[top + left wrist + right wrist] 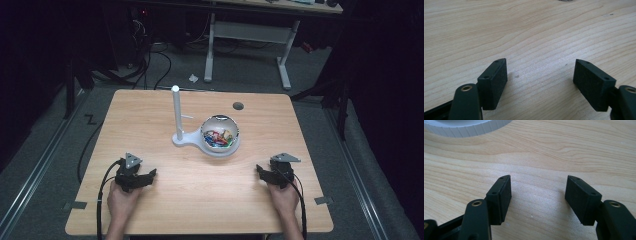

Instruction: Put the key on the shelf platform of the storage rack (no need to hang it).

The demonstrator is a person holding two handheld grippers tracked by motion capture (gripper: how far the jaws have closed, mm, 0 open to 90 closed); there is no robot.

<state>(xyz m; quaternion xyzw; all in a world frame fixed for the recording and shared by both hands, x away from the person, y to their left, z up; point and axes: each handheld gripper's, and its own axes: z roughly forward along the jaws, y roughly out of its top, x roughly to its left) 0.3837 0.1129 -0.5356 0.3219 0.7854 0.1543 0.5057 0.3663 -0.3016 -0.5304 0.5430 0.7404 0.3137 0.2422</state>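
Note:
A white bowl (235, 145) holding several colourful small pieces sits at the middle of the wooden table (200, 200). It joins a white base with an upright white post (176, 112) to its left. My left gripper (150, 176) rests near the front left, held by a hand, jaws open over bare wood (540, 75). My right gripper (261, 171) rests near the front right, also open with nothing between its jaws (539, 195). The bowl's ribbed white rim (466, 130) shows at the top left of the right gripper view.
A dark round hole (238, 106) lies in the tabletop behind the bowl. Beyond the table stand a white-legged desk (250, 30) and cables on the grey floor. Bare wood stretches between the two grippers.

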